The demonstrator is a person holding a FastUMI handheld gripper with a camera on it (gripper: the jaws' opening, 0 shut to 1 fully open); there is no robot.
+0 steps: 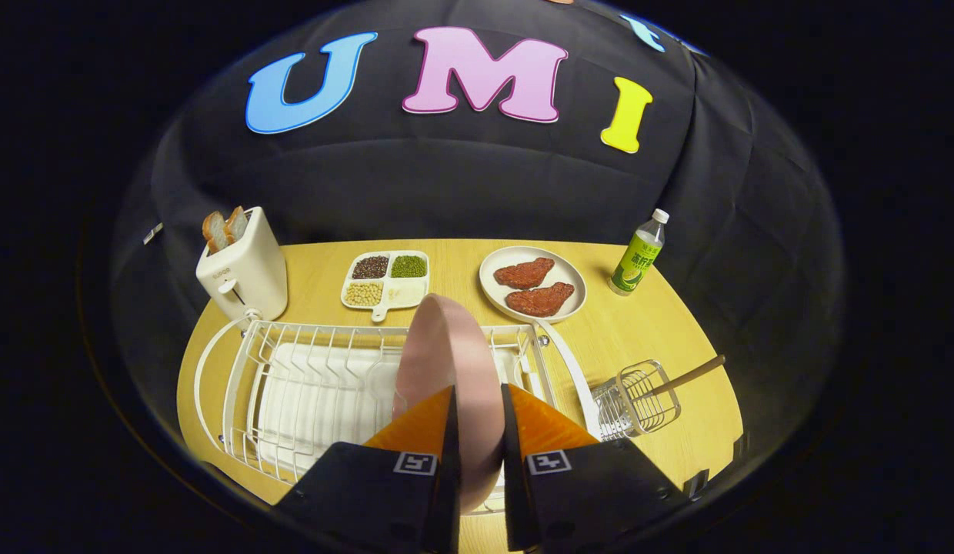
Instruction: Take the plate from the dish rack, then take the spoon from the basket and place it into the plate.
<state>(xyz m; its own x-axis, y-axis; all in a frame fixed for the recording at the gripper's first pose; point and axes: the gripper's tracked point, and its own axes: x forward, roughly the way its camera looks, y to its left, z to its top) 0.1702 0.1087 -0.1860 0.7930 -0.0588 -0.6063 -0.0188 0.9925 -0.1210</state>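
The tongs (477, 400) are squeezing the pink plate (446, 346) between both fingers. The plate is standing on its edge over the white dish rack (308, 377), which is sitting on the yellow surface (677, 323). Just beside the rack, the small wire basket (637, 398) is holding the spoon (688, 375), whose wooden handle is sticking out. Beyond the rack, a toaster (242, 269) with bread, a tray of beans (386, 278), a dish of meat (532, 283) and a bottle (638, 254) are sitting.
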